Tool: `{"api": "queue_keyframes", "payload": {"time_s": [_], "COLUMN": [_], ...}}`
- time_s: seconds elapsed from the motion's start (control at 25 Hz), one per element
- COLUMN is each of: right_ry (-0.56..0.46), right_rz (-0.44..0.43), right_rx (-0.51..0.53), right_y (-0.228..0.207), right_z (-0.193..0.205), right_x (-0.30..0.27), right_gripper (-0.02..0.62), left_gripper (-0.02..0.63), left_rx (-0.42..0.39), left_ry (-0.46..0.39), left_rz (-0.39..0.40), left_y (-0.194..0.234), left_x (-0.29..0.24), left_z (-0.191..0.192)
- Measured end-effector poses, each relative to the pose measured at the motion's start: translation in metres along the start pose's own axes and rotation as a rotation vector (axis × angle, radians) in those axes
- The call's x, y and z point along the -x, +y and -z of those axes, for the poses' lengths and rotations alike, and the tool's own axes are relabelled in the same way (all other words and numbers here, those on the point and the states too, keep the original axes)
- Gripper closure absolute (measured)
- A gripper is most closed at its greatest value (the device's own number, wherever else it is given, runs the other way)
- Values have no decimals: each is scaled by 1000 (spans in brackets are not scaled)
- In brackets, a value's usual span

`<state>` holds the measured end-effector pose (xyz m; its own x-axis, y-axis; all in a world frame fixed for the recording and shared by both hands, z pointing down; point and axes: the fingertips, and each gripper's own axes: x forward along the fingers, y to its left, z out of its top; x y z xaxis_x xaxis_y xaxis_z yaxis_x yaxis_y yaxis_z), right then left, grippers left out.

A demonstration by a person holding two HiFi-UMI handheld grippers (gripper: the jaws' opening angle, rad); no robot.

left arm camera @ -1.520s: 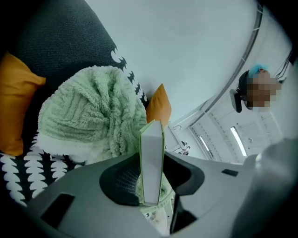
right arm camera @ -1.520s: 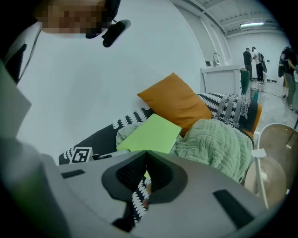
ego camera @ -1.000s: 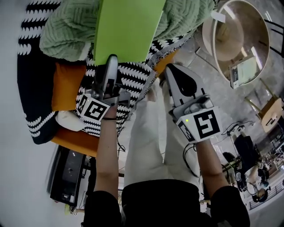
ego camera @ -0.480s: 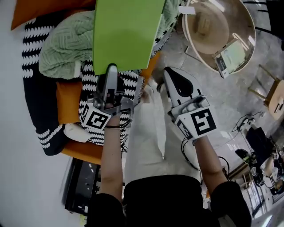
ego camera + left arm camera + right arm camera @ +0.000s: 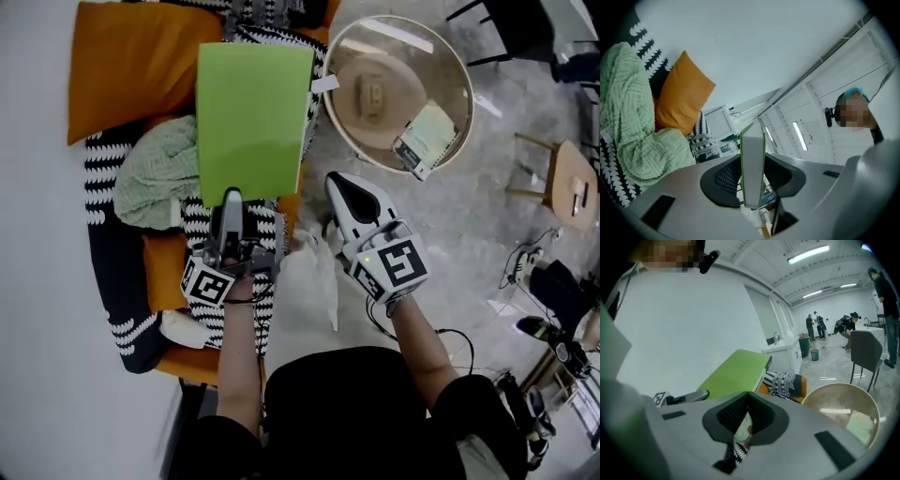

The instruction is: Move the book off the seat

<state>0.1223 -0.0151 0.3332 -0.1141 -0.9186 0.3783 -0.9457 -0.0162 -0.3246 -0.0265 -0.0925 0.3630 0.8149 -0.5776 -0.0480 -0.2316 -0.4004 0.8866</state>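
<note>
Up from a second ago, the green book [image 5: 251, 117] hangs flat above the green blanket [image 5: 159, 178] and patterned throw [image 5: 101, 178] on the seat [image 5: 164, 272], its near edge clamped in the jaws of the left gripper [image 5: 231, 200], while the jaws of the right gripper [image 5: 337, 180] sit closed together, empty, just beside.
</note>
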Motion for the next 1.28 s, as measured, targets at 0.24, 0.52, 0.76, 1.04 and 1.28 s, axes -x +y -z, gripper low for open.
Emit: {"api": "queue_keyframes", "payload": {"time_s": [0.24,0.52,0.76,1.04,1.28], "right_ry": [-124,-205,-290,-386,-431], "right_rz": [20,17,18,56,93], "right_rx": [-31,-6,2,31,30], "right_y": [-3,-3,-9,-40,-81], "right_z": [-87,-151,-198,-242,-259], "right_x": [36,70,106,140,171], "right_gripper": [580,580,580,580,580], "left_gripper": [451,449,449,451,451], "left_rx": [21,72,74,144,149], "left_ry": [33,66,141,175,194], "left_rz": [54,74,83,94,108], "left_y": [-76,-136,-176,-196,-211], "left_x": [-22,-25,-28,-54,-88], "left_z": [-3,11,33,59,85]}}
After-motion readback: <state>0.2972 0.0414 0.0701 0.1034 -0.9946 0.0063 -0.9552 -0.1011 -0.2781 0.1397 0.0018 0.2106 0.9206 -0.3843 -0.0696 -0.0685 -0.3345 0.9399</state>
